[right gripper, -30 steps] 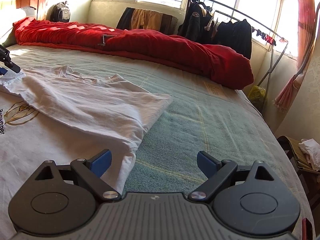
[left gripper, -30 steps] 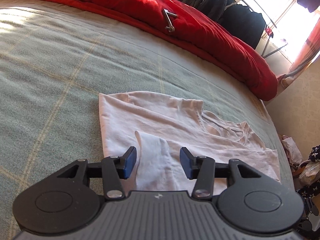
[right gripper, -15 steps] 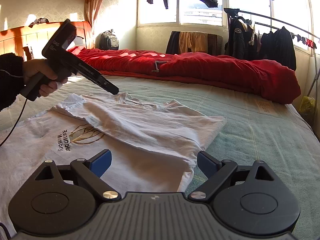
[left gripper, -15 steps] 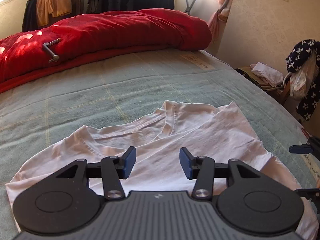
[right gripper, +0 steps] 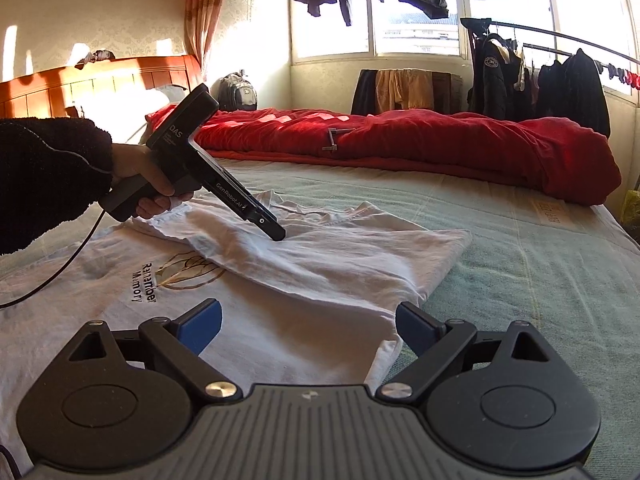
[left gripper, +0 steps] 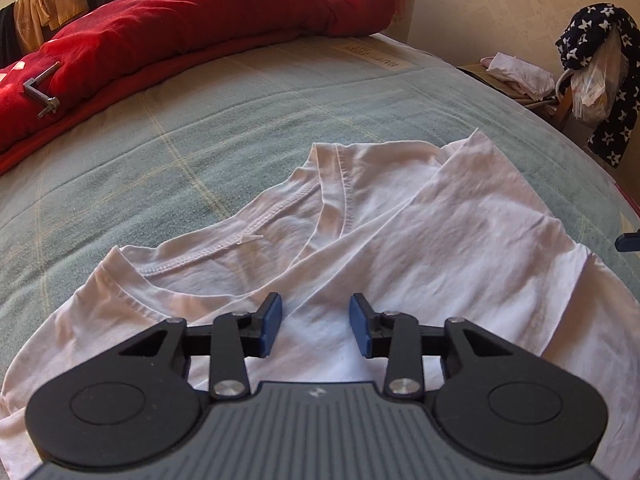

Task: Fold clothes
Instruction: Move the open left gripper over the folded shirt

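Lying across the green bedspread, the white T-shirt had one side already folded over its middle, collar at about twelve o'clock from the left gripper. That gripper hovered low over the folded layer near the collar, jaws closing with cloth below them but nothing yet pinched — the blue pads showed a clear gap. In the right wrist view the same tool, held in a hand at nine o'clock, tipped down with its nose close to the shirt; contact could not be told. The right gripper stood spread wide above the shirt's near edge, holding nothing. By my reading the step in hand was taking a grip at the shoulder for the next fold. Doing it well probably meant catching every layer at the folded edge — not the top sheet alone — and keeping the crease straight toward the red quilt at twelve o'clock.
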Tool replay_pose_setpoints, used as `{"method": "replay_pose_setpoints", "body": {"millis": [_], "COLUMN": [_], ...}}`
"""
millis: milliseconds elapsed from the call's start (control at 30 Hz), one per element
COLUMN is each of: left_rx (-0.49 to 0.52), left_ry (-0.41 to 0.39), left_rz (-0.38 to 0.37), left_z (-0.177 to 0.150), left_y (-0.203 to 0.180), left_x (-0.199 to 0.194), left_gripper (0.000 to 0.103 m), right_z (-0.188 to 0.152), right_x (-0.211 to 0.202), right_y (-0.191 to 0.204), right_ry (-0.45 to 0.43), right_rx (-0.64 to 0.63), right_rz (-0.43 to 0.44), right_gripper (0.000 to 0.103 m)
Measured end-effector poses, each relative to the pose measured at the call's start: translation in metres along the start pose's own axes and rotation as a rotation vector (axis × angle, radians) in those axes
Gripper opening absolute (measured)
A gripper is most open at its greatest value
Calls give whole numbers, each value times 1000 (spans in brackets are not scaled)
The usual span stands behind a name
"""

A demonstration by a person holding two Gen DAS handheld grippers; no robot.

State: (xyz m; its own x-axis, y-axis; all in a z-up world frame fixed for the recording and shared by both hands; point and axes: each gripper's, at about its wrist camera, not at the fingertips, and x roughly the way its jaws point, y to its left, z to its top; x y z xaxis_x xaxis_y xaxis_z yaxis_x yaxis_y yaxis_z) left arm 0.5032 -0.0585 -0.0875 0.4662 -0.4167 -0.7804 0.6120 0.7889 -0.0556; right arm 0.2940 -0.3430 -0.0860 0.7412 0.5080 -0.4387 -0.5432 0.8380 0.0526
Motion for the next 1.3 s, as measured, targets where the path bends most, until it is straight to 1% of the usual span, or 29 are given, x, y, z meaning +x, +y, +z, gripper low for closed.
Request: {"method": "replay_pose_setpoints", "body": {"millis": [33, 100, 167, 300, 333, 400, 500, 633, 700, 733, 867, 900, 933, 1000, 1100, 1167, 1200, 1233, 1267, 1300], "left_rx": [14, 36, 33, -12, -20, -47, -77, -58, -62, -85, -234, -277, -313, -367, -406, -411, -414, -414, -414, -412], "left_ry": [-1, -6, -18, -63, -66, -43, -45, -105, -126, -134, -159, -163, -165, -157, -151, -163, -160, -154, -149, -145], "left_rz": [13, 36, 58, 86, 98, 96, 80, 91, 127, 151, 253, 281, 311, 358, 394, 411, 415, 417, 418, 417], "left_z": [0, 1, 3, 11, 12, 13, 11, 2, -5, -11, -43, -54, -65, -86, -106, -114, -116, -118, -119, -120], "left_y": [-4, -11, -13, -9, -8, -5, -4, -8, -4, 2, 41, 51, 60, 74, 83, 85, 86, 87, 87, 85], "left_x": [-1, -2, -2, -3, 0, 6, 3, -25, -39, -46, -73, -79, -84, -91, -96, -97, -96, -94, -93, -92], "left_gripper": [9, 2, 1, 1, 1, 1, 4, 14, 14, 15, 23, 28, 31, 35, 35, 38, 42, 43, 43, 39], "right_z": [0, 0, 0, 0, 0, 0, 0, 1, 1, 1, 1, 0, 0, 0, 1, 1, 1, 0, 0, 0], "right_x": [0, 0, -1, -5, -5, -5, -5, -6, -6, -7, -8, -8, -9, -9, -6, -5, -4, -3, -2, -1], "right_y": [0, -1, -2, -5, -6, -7, -6, -7, -7, -7, -8, -8, -8, -9, -9, -8, -8, -8, -7, -7], "right_ry": [-2, -8, -15, -38, -40, -41, -39, -45, -46, -46, -51, -53, -54, -55, -52, -48, -46, -43, -40, -37], "right_rx": [0, 5, 11, 36, 41, 45, 43, 45, 47, 47, 53, 54, 56, 60, 62, 62, 60, 58, 57, 56], "right_rz": [1, 2, 2, 6, 3, -3, -7, -6, -9, -10, -10, -9, -9, -6, -7, -6, -6, -6, -5, -6], "right_gripper": [96, 96, 96, 96, 96, 96, 96, 96, 96, 96, 96, 96, 96, 96, 96, 96, 96, 96, 96, 96]}}
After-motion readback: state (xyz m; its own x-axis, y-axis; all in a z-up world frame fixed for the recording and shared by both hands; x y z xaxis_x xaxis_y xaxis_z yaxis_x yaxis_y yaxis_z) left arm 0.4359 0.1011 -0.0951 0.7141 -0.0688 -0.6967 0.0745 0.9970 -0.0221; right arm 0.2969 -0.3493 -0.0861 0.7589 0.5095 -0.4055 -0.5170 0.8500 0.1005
